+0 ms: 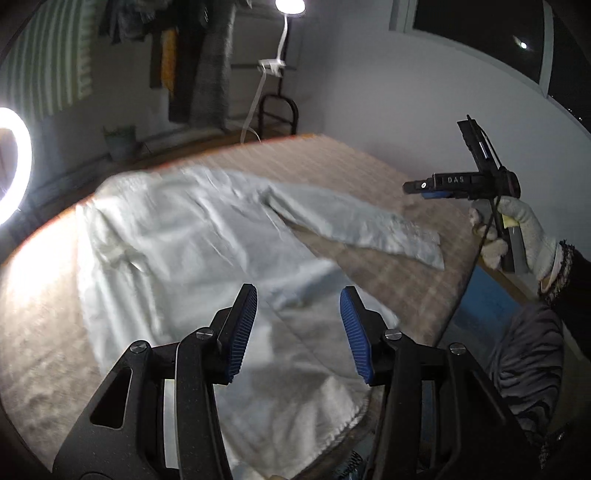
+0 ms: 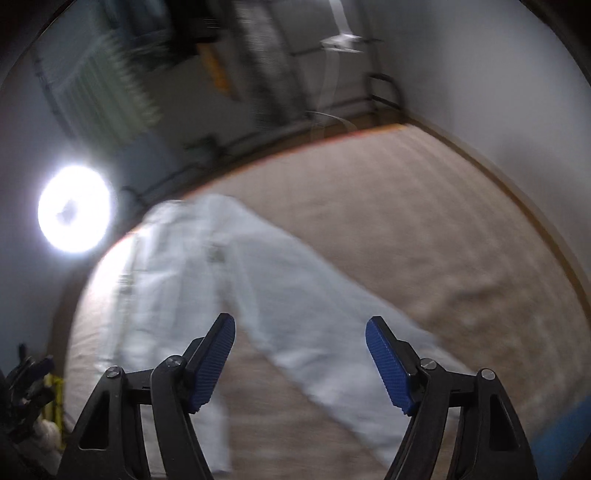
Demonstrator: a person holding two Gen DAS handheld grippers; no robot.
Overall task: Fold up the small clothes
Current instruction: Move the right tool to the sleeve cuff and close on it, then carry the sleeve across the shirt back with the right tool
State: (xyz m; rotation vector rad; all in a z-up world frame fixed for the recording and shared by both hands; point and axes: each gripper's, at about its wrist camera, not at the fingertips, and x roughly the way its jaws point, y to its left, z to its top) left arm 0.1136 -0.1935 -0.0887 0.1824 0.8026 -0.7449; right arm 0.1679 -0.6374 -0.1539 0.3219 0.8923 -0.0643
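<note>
A pale, whitish-blue long-sleeved garment [image 1: 184, 236] lies spread on a beige checked bed [image 1: 388, 162], one sleeve [image 1: 369, 229] stretched out to the right. My left gripper [image 1: 298, 291] hovers over the garment's near part, open, with nothing between its blue pads. At the right a gloved hand [image 1: 528, 236] holds my right gripper [image 1: 415, 188] above the bed's edge, past the sleeve's end. In the blurred right wrist view my right gripper [image 2: 300, 320] is open and empty above the same garment [image 2: 280, 280].
A ring light [image 1: 7, 166] glares at the left and a clip lamp [image 1: 290, 5] shines at the back. Hanging clothes [image 1: 199, 74] and a dark chair [image 1: 279, 114] stand beyond the bed. A white wall [image 1: 424, 92] borders the right side.
</note>
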